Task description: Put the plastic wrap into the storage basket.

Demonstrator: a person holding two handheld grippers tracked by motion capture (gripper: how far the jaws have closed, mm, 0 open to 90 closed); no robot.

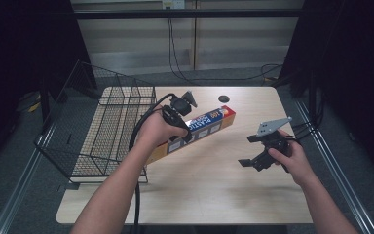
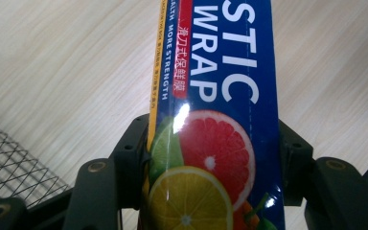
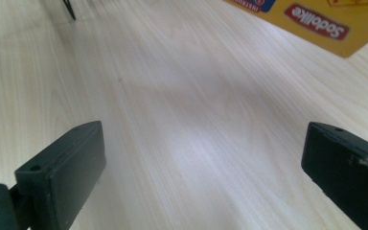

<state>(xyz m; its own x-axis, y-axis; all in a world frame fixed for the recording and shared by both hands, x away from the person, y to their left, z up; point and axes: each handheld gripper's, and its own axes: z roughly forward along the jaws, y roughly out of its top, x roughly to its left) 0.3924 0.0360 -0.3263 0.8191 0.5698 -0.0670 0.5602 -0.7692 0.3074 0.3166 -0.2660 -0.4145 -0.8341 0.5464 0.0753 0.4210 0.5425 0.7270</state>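
While the left tool (image 1: pixel 187 124) clamps the plastic-wrap box (image 1: pixel 209 124), the right tool (image 1: pixel 253 158) hovers agape.

Dim surroundings, evenly lit table (image 1: pixel 214 185), glare on the box (image 2: pixel 182 117).

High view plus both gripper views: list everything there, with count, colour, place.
Long plastic-wrap box: one, blue and yellow with fruit print, held above the table centre, between the left gripper's fingers.
Black wire basket: one, on the table's left part, overhanging its left edge.
Small dark round disc: one, near the table's far edge.
Light wood table: one, under everything.
Black cables: several, on the floor beyond the table.
Left gripper: one, black, shut on the box.
Right gripper: one, black, open, above bare table at the right.
Hands: two, left hand, right hand.
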